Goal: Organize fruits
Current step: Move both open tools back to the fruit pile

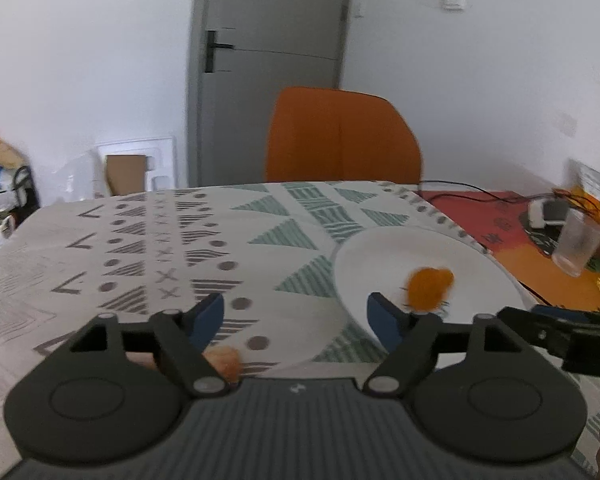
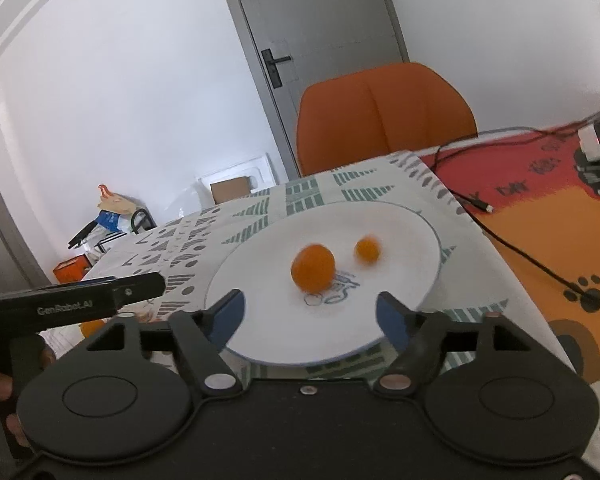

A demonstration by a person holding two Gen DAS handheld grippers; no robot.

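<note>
A white plate [image 2: 400, 232] lies on the patterned tablecloth [image 1: 140, 232]. On it sit a larger orange [image 2: 313, 267] and a smaller one [image 2: 367, 250], both blurred. My right gripper [image 2: 310, 312] hangs open over the plate's near rim, with nothing between its fingers. In the left wrist view the plate [image 1: 380, 256] is to the right with one orange [image 1: 430, 288] showing. My left gripper [image 1: 296, 316] is open and empty over the cloth at the plate's left edge. Another orange fruit [image 1: 224, 360] lies on the cloth under its left finger, partly hidden. The left gripper [image 2: 148, 285] shows side-on in the right wrist view.
An orange chair [image 2: 384, 116] stands behind the table, in front of a grey door [image 1: 272, 40]. A red and orange mat [image 2: 540, 184] with black cables [image 2: 520, 248] covers the right side. A clear glass [image 1: 578, 240] stands there. Boxes and bags [image 2: 112, 216] sit on the floor at left.
</note>
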